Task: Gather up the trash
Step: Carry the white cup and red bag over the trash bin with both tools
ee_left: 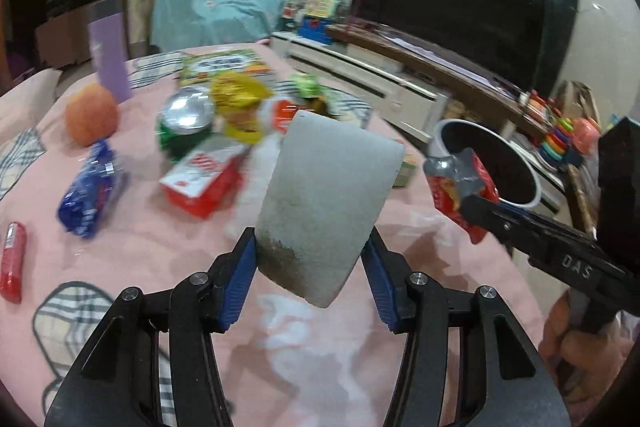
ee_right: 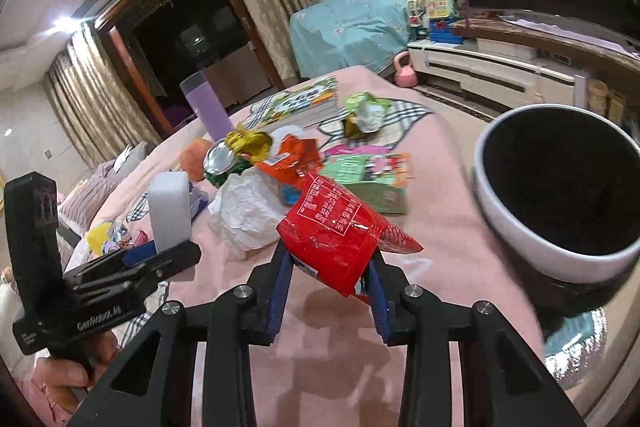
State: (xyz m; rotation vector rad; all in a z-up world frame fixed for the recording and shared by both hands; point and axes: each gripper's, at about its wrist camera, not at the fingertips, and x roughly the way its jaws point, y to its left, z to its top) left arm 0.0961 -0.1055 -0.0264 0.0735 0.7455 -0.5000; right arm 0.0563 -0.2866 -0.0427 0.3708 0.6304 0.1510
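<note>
Currently both claws carry loads above the pink tabletop (ee_right: pixel 440 155): left claw (ee_left: pixel 312 259) clamped on a grey sponge block (ee_left: pixel 324 199), right claw (ee_right: pixel 328 267) on a red wrapper (ee_right: pixel 332 227). Next, I judge, the wrapper needs releasing over the white bin (ee_right: pixel 520 239) at right.

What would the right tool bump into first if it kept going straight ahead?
Probably the trash pile. The right tool, holding a red wrapper, points at the white crumpled bag and orange wrapper. The bin sits off to its right. Depth is hard to judge.
</note>
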